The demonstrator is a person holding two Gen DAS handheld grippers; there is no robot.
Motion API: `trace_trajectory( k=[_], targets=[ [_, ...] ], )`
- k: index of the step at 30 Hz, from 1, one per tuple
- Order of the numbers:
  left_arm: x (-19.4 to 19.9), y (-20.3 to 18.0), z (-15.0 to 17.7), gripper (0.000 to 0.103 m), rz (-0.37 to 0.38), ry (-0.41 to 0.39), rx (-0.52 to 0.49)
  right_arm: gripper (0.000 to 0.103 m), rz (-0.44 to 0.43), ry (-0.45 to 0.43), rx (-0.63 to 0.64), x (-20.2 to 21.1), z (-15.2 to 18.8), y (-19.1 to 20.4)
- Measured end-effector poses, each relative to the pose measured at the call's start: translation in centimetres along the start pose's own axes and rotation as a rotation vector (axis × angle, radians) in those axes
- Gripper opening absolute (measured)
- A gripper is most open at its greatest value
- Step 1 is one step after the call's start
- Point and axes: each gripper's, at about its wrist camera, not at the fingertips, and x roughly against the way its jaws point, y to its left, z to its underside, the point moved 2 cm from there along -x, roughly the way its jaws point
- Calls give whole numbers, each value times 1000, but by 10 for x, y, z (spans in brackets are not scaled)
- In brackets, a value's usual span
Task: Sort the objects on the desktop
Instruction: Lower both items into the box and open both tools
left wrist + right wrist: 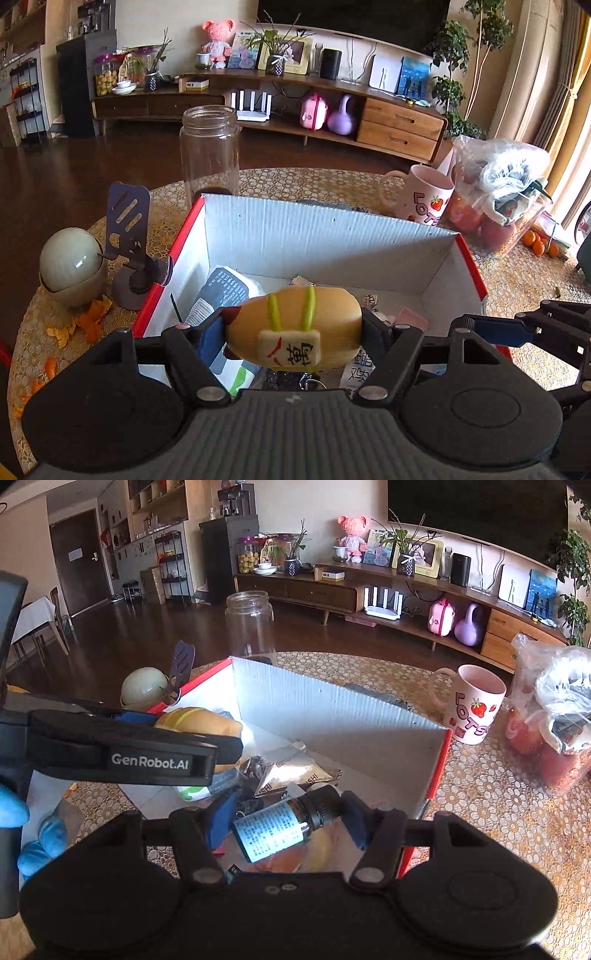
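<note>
My left gripper [293,332] is shut on a tan bread-shaped toy [295,325] with green stripes and a tile with red marks, held over the open red-and-white cardboard box [314,229]. My right gripper [286,818] is shut on a small dark dropper bottle [284,821] with a pale blue label, held tilted over the same box [325,705]. The left gripper and toy [199,720] show at the left of the right wrist view. Inside the box lie a white packet [225,291] and silver foil sachets [291,770].
On the lace-covered round table stand a clear glass jar [209,147], a pink strawberry mug [424,195], a plastic bag of fruit [495,192], a dark phone stand [127,236] and a pale round lidded bowl [70,266]. Orange peel [88,325] lies at the left.
</note>
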Motion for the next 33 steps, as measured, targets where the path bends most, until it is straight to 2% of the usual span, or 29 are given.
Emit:
trace_trajectory(
  k=[5,6,7,8,19,25,30,33],
  targets=[
    [-18,4,-1,74,-4,47,-13,61,13,35,25,-18,3,4],
    [-21,5,-1,74,-6,57,-17,58,17,40,27,-21,3,4],
    [-24,5,-1,74,-7,65,-21,48,18,45,31,-24,3,4],
    [-26,5,-1,74,-7,72,-26,30,12,54,28,-26,3,4],
    [-58,3,7,74,-29,206,-124,36,5,75,36,-36,2,6],
    [-65,5,8,74,-14,238,-119,41,-2,82,31,-36,7,3],
    [-65,8,5,74,6,243,-92,63,-16,69,44,-31,10,4],
    [-62,9,4,75,22,225,-73,65,-12,65,57,-28,12,5]
  ],
)
